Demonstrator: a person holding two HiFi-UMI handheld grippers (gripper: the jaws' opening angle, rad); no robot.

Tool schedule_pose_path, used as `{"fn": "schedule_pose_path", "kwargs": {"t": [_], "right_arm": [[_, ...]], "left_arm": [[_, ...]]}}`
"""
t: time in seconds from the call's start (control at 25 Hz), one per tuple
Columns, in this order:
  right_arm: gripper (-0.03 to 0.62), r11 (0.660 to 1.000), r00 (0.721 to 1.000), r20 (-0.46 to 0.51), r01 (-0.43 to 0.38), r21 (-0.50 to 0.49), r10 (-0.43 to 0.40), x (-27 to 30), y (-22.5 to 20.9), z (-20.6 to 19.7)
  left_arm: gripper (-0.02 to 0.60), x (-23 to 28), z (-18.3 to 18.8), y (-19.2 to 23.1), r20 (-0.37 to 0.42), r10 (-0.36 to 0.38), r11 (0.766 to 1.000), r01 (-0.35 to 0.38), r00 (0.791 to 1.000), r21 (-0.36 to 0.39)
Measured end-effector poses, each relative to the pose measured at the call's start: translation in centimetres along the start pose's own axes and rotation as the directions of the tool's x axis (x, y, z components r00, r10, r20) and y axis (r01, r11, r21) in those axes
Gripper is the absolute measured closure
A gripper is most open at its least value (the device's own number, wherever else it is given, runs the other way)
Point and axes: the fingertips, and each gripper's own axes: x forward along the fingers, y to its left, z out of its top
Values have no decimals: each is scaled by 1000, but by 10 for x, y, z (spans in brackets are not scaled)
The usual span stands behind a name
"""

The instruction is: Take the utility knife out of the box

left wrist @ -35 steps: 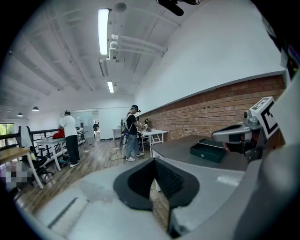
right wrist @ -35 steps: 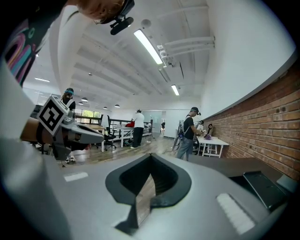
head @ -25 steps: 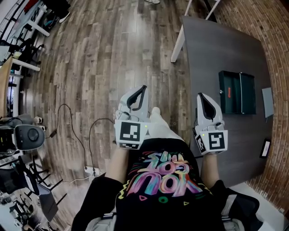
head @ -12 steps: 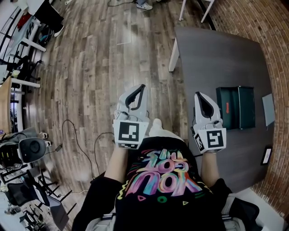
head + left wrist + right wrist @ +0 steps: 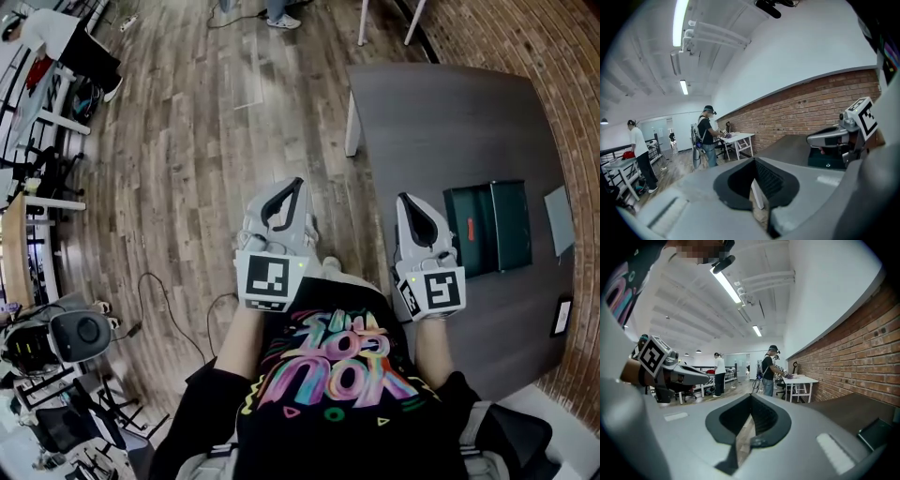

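Note:
A dark green box [image 5: 489, 228] lies open on the dark grey table [image 5: 441, 122], with a small red item [image 5: 470, 228] in its left half. The utility knife cannot be made out for certain. My right gripper [image 5: 405, 199] hangs over the table's near left edge, a short way left of the box, shut and holding nothing. My left gripper [image 5: 298, 184] is over the wooden floor, left of the table, and is also shut and holding nothing. The left gripper view shows the right gripper [image 5: 834, 138] in front of the box [image 5: 826, 161]. The right gripper view shows the left gripper [image 5: 679, 373].
A pale sheet [image 5: 557, 206] and a small dark device [image 5: 562, 316] lie on the table right of the box. The brick wall [image 5: 562, 56] runs behind it. Cables [image 5: 159, 291] and equipment [image 5: 75, 333] sit on the floor at left. People [image 5: 705, 136] stand by a white table far off.
The person has stepped toward the table. The table and box have slid lower and nearer in the head view. Both grippers stay shut in front of the torso.

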Motion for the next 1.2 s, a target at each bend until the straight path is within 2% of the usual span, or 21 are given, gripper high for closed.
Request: {"fn": "schedule_pose_path", "kwargs": {"t": [0.2,0.32,0.44,0.64,0.72,0.8,0.88,1.04,1.12,1.2], "right_arm": [[594,995,996,4,92,26,-93,6,-26,-10],[594,984,984,-4,177,33,-177,5,-48,-11],[594,961,961,-19,275,35,-274,3,-71,-11],[594,907,908,-26,420,45,-419,0,-129,-6],[594,868,869,-31,494,47,-493,-11,-148,-4],[594,813,815,-43,580,46,-578,-25,-166,-2],[594,754,756,-58,655,53,-652,-40,-181,-2],[594,603,606,-96,795,64,-790,-79,-201,-11],[594,537,542,-115,841,69,-833,-98,-208,-18],[594,452,458,-139,889,73,-878,-119,-208,-23]], "left_arm": [[581,44,7,-11,13,-97,994,97,995,43],[581,76,19,-23,28,-189,980,186,982,72],[581,113,36,-39,46,-296,952,291,954,96],[581,186,70,-76,72,-449,888,436,891,142],[581,209,83,-99,77,-536,836,515,841,191],[581,228,95,-124,76,-627,764,593,775,253],[581,246,106,-148,72,-696,701,655,714,280],[581,268,116,-204,50,-822,551,770,568,322],[581,273,118,-228,39,-859,493,802,511,337],[581,274,121,-249,29,-895,426,834,446,350]]}}
